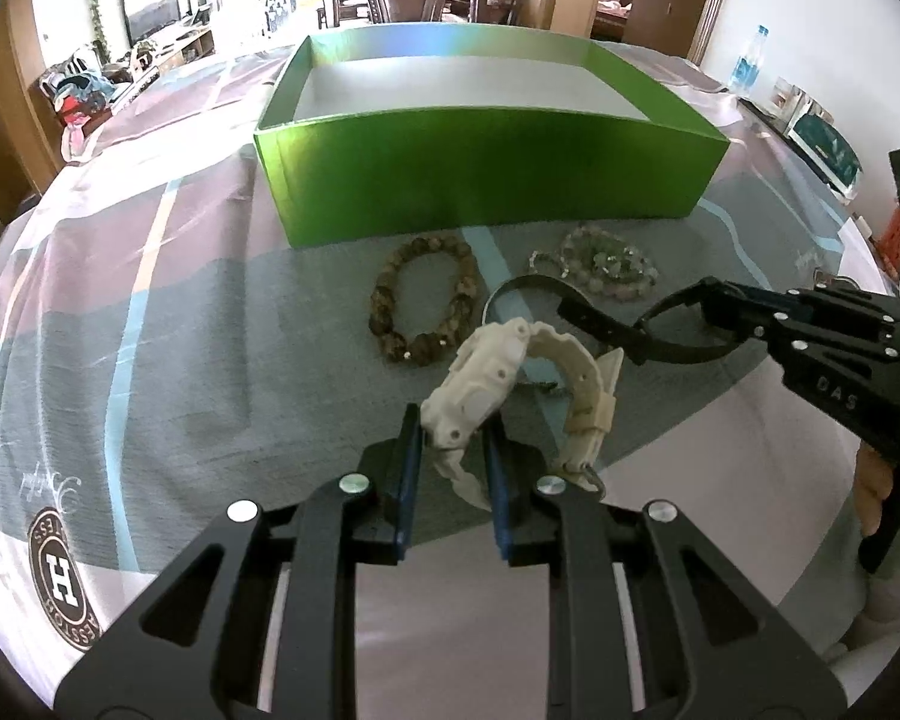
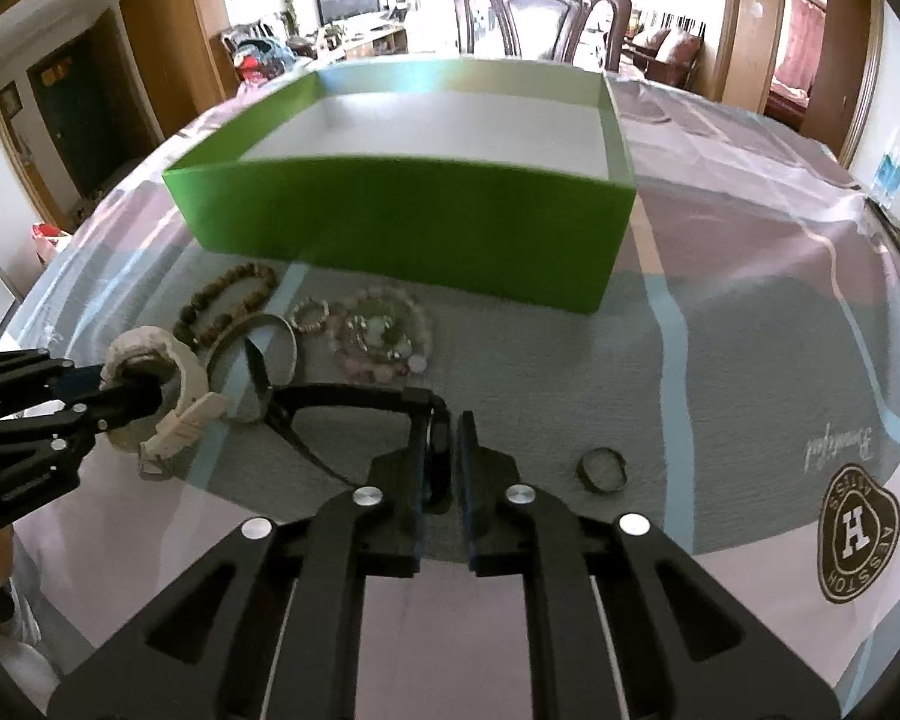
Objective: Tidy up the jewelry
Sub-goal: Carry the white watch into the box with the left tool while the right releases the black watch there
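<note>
My left gripper [image 1: 452, 438] is shut on a cream-white watch [image 1: 486, 378], lifted a little off the cloth; it also shows in the right wrist view [image 2: 150, 378]. My right gripper [image 2: 448, 420] is shut on a black watch [image 2: 354, 408], whose strap shows in the left wrist view [image 1: 606, 324]. An open green box [image 1: 486, 180] with a white floor stands behind them, also in the right wrist view [image 2: 414, 222]. A brown bead bracelet [image 1: 420, 294], a silver bangle [image 2: 258, 360] and a heap of pale bead bracelets [image 1: 606, 261] lie before the box.
A small dark ring [image 2: 601, 469] lies on the cloth right of my right gripper. The table carries a grey, pink and blue cloth [image 1: 150, 330]. A dark wooden chair [image 2: 540, 6] stands behind the table. A water bottle [image 1: 750, 57] is at the far right.
</note>
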